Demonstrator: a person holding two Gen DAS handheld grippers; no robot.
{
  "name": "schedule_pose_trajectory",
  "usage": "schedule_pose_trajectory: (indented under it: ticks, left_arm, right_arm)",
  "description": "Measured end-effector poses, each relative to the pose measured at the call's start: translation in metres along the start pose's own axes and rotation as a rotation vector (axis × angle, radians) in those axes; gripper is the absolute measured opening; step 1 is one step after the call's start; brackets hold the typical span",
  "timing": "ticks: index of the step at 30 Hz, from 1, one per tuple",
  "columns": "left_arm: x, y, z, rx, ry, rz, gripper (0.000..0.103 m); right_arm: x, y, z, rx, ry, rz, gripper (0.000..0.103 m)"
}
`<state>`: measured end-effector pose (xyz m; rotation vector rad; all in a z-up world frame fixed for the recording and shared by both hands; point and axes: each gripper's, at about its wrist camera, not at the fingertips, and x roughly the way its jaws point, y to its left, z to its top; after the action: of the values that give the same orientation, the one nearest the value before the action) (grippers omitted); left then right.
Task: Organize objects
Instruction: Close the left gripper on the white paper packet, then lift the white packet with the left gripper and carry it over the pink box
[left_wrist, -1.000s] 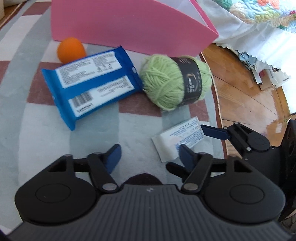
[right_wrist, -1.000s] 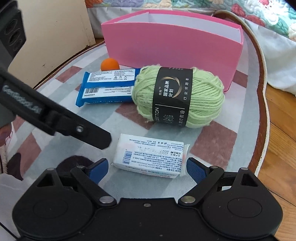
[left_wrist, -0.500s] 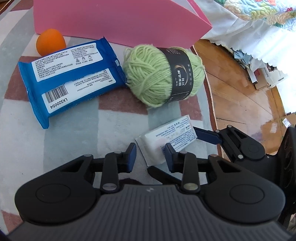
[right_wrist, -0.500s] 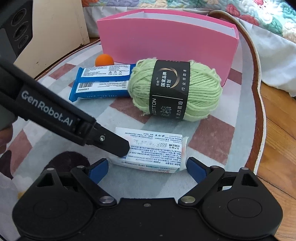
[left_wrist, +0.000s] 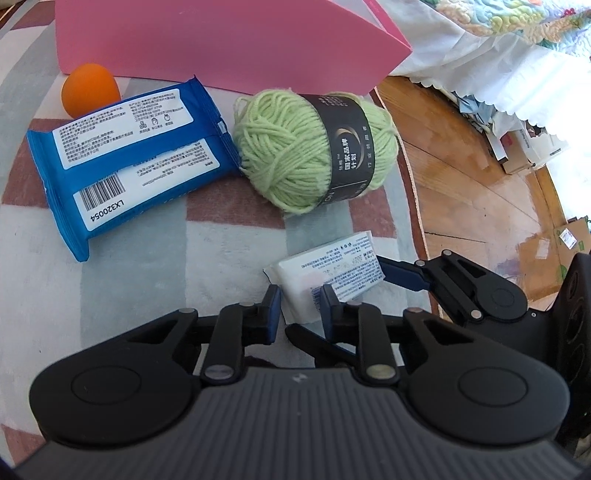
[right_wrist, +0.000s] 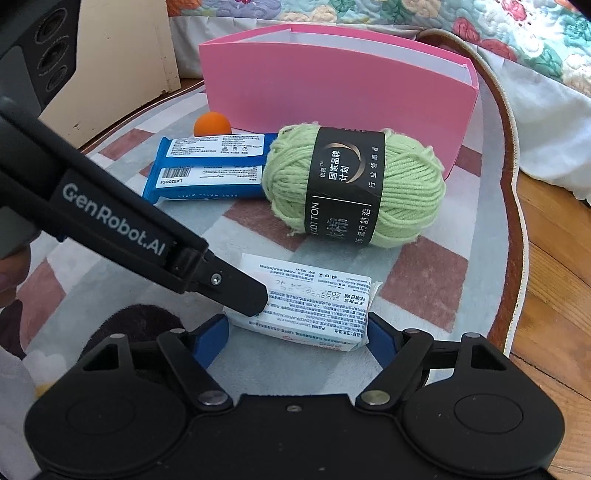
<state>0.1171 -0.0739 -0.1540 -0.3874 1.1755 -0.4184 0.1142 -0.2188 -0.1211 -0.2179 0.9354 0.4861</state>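
Your left gripper (left_wrist: 298, 309) jaws now pinch the tissue pack (right_wrist: 314, 308); right gripper (right_wrist: 297, 336) jaws closing around it; pink box (right_wrist: 332, 96) beyond, nothing visibly stowed.

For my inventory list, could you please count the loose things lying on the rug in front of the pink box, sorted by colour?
Green: 1, the yarn ball
Blue: 1, the wipes pack
Orange: 1, the small ball
White: 1, the tissue packet
Total: 4
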Motion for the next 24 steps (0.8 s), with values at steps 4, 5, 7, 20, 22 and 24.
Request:
schedule_pose_trajectory:
  ticks: [4, 5, 7, 20, 22, 24]
  left_arm:
    - [0.001, -0.004, 0.0, 0.023, 0.0, 0.01, 0.023]
    - [0.001, -0.005, 0.0, 0.034, -0.001, 0.016, 0.023]
    - [0.0, -0.009, -0.001, 0.05, -0.001, 0.028, 0.024]
    - [-0.013, 0.002, 0.002, 0.006, 0.023, 0.021, 0.025]
    - [-0.019, 0.005, 0.002, -0.017, 0.027, -0.001, 0.025]
    - [-0.027, 0.006, 0.002, -0.034, 0.021, -0.031, 0.028]
  right_arm:
    - [0.0, 0.002, 0.001, 0.002, 0.003, -0.007, 0.083]
    - [0.0, 0.003, 0.002, -0.001, 0.007, -0.011, 0.083]
    - [0.001, 0.005, 0.004, -0.007, 0.011, -0.011, 0.083]
    - [-0.007, 0.025, 0.02, -0.077, 0.006, -0.015, 0.083]
    - [-0.011, 0.026, 0.025, -0.076, 0.0, -0.01, 0.084]
    - [-0.016, 0.027, 0.031, -0.079, -0.009, -0.007, 0.084]
